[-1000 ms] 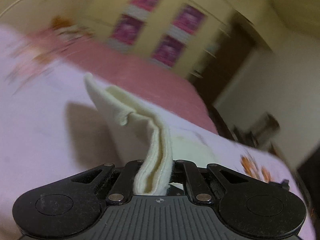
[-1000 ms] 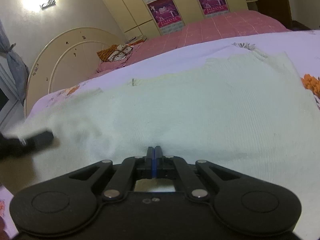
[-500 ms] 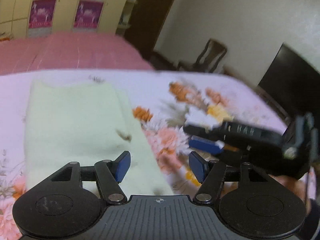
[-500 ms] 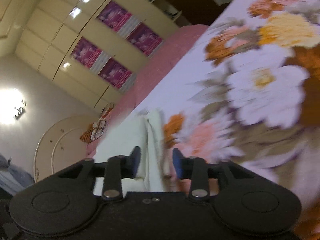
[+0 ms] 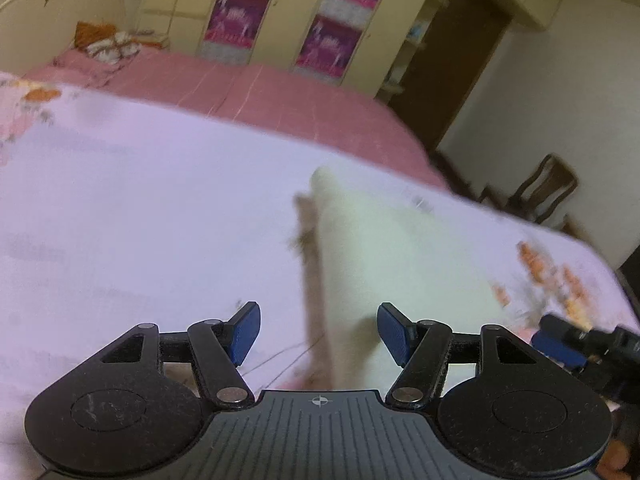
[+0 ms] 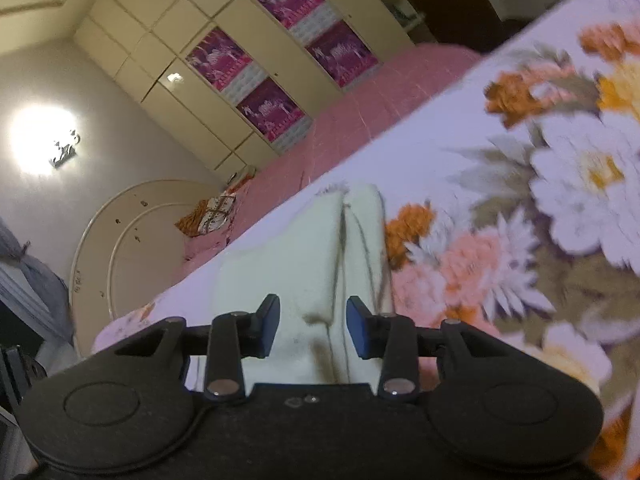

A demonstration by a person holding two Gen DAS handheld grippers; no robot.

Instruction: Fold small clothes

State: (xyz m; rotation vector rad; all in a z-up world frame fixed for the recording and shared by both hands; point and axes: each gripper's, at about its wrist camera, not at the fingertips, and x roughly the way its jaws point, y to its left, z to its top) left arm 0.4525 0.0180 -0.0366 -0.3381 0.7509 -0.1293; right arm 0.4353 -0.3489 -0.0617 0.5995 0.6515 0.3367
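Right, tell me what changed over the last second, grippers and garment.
Both grippers let go: the left gripper, then shut on a raised fold, and the right gripper, then shut, now stand open and empty. The cream garment, then spread wide, now lies folded narrower. It stays on the floral bedsheet.

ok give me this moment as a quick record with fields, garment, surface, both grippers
garment: pale cream knit garment, folded into a narrow strip, lying flat
surface: floral lilac bedsheet on a bed
left gripper: open, empty, over the garment's near edge
right gripper: open, empty, garment's near end showing between its fingers
contact: cannot tell whether either touches the cloth
background: cream wardrobe with purple panels
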